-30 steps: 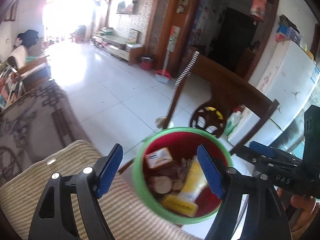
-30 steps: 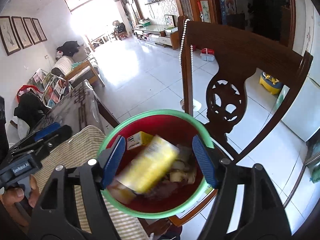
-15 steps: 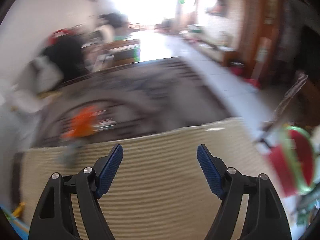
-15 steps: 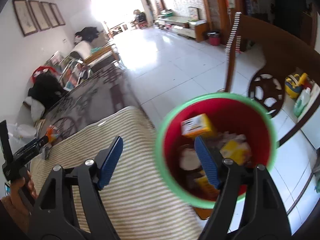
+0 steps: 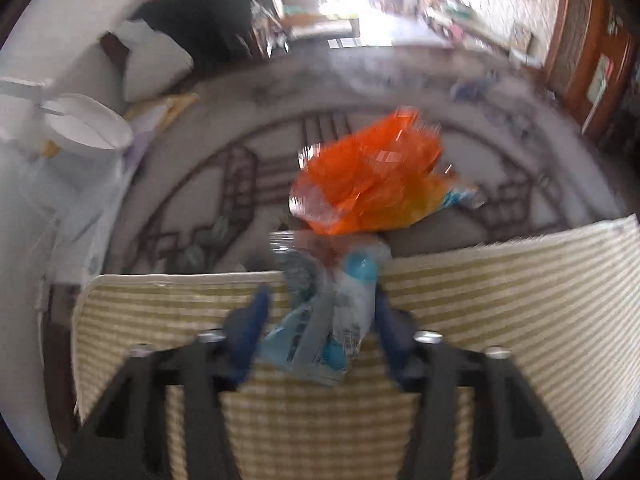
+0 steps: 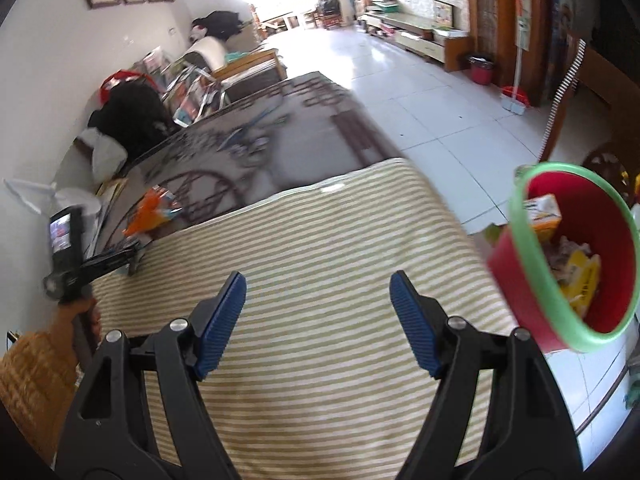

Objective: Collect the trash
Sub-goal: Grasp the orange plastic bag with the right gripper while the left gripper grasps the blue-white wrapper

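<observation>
In the left wrist view my left gripper (image 5: 320,320) has its blue pads on both sides of a crumpled clear and light-blue plastic bottle (image 5: 332,308) at the far edge of the striped mat (image 5: 500,300). An orange snack wrapper (image 5: 372,184) lies just beyond the bottle on the dark patterned table. The view is blurred. In the right wrist view my right gripper (image 6: 318,324) is open and empty above the striped mat (image 6: 320,240). The red bin with a green rim (image 6: 520,292), holding several packets, is at the right. The orange wrapper (image 6: 150,212) and the left gripper (image 6: 134,256) show at the far left.
A white lamp or bowl (image 5: 86,128) and papers sit at the table's left end. A dark wooden chair (image 6: 600,80) stands beyond the bin. A sofa with black bags (image 6: 132,120) lines the far wall. White tiled floor (image 6: 420,92) lies past the table edge.
My left gripper swung from the bin to the table's left end and closed in around the bottle. My right gripper drew back from over the bin, which now sits at its right.
</observation>
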{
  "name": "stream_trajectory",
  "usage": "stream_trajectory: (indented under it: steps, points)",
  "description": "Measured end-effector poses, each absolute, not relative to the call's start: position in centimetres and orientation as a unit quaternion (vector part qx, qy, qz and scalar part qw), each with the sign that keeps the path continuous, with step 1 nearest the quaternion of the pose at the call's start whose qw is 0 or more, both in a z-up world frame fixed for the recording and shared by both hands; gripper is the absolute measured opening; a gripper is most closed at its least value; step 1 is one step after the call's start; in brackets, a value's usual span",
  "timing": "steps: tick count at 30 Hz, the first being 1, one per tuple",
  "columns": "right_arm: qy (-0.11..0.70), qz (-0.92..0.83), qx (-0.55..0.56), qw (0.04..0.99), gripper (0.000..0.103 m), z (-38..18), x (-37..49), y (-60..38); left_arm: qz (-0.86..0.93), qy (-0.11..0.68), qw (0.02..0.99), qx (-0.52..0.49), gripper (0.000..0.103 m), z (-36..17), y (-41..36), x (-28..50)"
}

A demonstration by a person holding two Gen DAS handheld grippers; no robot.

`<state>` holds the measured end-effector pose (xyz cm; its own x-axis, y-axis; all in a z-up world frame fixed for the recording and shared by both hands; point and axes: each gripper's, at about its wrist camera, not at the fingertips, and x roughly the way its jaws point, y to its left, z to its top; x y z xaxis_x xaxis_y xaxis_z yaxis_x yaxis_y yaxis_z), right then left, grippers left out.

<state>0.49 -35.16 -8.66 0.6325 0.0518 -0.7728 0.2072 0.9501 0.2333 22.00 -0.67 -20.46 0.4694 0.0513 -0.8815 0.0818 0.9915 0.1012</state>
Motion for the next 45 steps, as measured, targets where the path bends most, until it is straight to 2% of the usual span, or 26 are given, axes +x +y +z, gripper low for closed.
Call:
stream_trajectory:
  steps: [1, 2, 8, 14, 17, 21, 29, 30, 35, 45]
  points:
    - [0.428, -0.040, 0.146, 0.891, 0.072, -8.6, 0.9, -34.2, -0.015, 0.515, 0.855, 0.055, 0.030, -20.7, -0.3, 22.1]
    - [0.431, -0.036, 0.139, 0.891, 0.072, -8.5, 1.5, -33.1, -0.020, 0.511, 0.858, 0.046, 0.023, -20.4, -0.1, 21.9]
    - [0.437, 0.016, 0.111, 0.893, 0.072, -7.7, 7.5, -27.5, -0.075, 0.483, 0.873, -0.013, 0.022, -17.4, 2.4, 16.8]
    - [0.455, 0.093, 0.064, 0.883, 0.073, -8.9, 16.2, -20.2, -0.088, 0.502, 0.859, -0.056, 0.023, -18.4, 4.0, 12.0]
    - [0.472, 0.123, 0.026, 0.873, 0.080, -10.5, 20.8, -16.7, -0.091, 0.510, 0.853, -0.061, 0.023, -19.3, 4.2, 11.2]
    - [0.505, 0.141, -0.038, 0.851, 0.081, -13.8, 25.8, -12.7, -0.089, 0.514, 0.850, -0.072, 0.023, -19.9, 4.8, 11.0]
    - [0.553, 0.156, -0.065, 0.816, 0.081, -18.3, 30.9, -8.9, -0.059, 0.515, 0.851, -0.085, 0.023, -20.1, 6.5, 11.5]
    - [0.560, 0.156, -0.070, 0.811, 0.081, -19.0, 31.2, -8.6, -0.056, 0.516, 0.851, -0.086, 0.023, -20.1, 6.6, 11.5]
    - [0.548, 0.167, -0.075, 0.816, 0.060, -18.4, 30.8, -8.2, -0.045, 0.521, 0.849, -0.082, 0.023, -20.4, 6.9, 11.7]
    - [0.485, 0.192, -0.054, 0.852, 0.058, -11.3, 19.9, -13.5, -0.058, 0.503, 0.860, -0.062, 0.023, -18.7, 5.6, 12.2]
